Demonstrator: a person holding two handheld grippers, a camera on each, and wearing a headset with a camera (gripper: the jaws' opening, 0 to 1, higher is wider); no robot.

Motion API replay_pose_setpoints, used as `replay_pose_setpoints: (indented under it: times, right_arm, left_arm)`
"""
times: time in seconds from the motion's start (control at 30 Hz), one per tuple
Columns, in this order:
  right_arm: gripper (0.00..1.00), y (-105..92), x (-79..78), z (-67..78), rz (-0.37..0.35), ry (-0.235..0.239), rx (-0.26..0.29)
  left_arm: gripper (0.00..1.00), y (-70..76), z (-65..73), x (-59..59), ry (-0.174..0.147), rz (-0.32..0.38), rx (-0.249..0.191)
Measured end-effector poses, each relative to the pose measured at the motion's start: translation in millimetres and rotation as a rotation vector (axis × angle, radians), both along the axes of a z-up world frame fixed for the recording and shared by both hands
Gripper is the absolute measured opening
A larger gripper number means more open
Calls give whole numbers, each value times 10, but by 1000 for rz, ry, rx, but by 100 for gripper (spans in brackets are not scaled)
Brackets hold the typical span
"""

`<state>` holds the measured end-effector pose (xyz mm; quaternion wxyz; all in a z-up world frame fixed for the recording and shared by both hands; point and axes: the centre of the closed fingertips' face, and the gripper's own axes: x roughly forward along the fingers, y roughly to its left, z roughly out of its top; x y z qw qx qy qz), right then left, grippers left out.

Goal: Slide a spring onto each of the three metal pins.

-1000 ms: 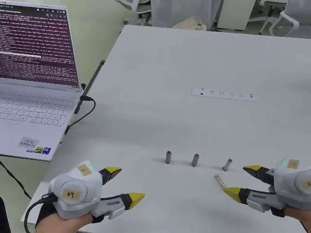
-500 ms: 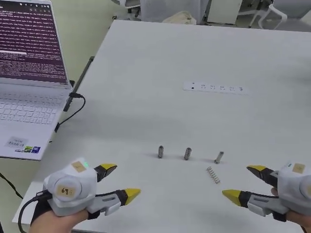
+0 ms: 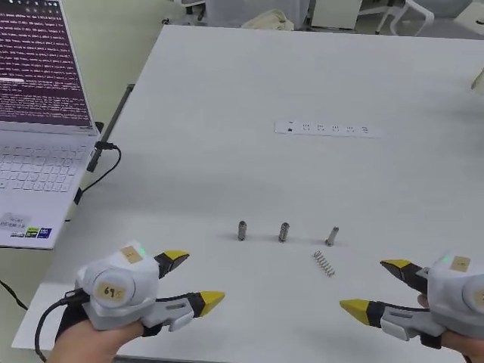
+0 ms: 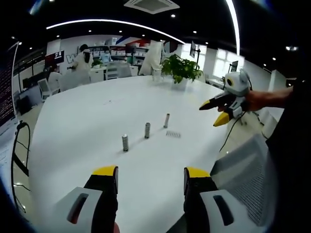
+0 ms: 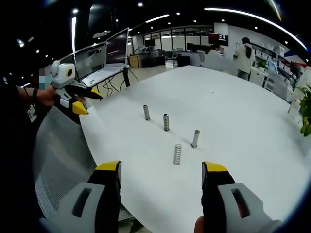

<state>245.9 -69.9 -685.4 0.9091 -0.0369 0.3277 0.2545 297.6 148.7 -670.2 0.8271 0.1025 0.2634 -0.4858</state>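
Note:
Three metal pins stand upright in a row on the white table. The left pin (image 3: 242, 231) and the middle pin (image 3: 283, 232) each carry a spring. The right pin (image 3: 332, 236) looks bare. A loose spring (image 3: 324, 263) lies flat just in front of the right pin, also seen as the loose spring (image 5: 177, 154) and the loose spring (image 4: 173, 134). My left gripper (image 3: 193, 280) hovers open at the near left edge, nothing between its fingers. My right gripper (image 3: 374, 287) hangs open at the near right, a short way right of the loose spring.
An open laptop (image 3: 34, 144) sits at the left on a lower surface, with a black cable (image 3: 94, 178) beside the table edge. A white power strip (image 3: 327, 129) lies across the middle of the table. Office chairs (image 3: 412, 15) stand beyond the far edge.
The head camera has tilted and shifted, so the pins sit higher in the picture. My right gripper has drawn back to the right, away from the loose spring. The pins and spring stay put.

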Motion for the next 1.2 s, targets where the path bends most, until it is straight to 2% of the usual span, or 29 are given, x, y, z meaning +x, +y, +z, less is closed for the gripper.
replay_pose_setpoints:
  times: [0.23,0.47,0.73,1.03,1.2]
  right_arm:
    - [65,-25,-43,5,-14,-1,2]
    - [65,-44,-77,20,-28,0,8]
    - [65,13,-98,11,-21,6,11]
    - [65,25,-50,42,-11,4,3]
    - [64,20,-41,61,-10,4,4]
  left_arm:
    - [49,-319,26,-4,-15,-94,7]
    - [48,-535,14,-1,-23,-165,18]
    - [47,-853,-7,11,-39,-253,28]
    - [45,-1089,-81,-33,-39,-340,46]
    - [44,-1171,-122,-45,-36,-367,53]
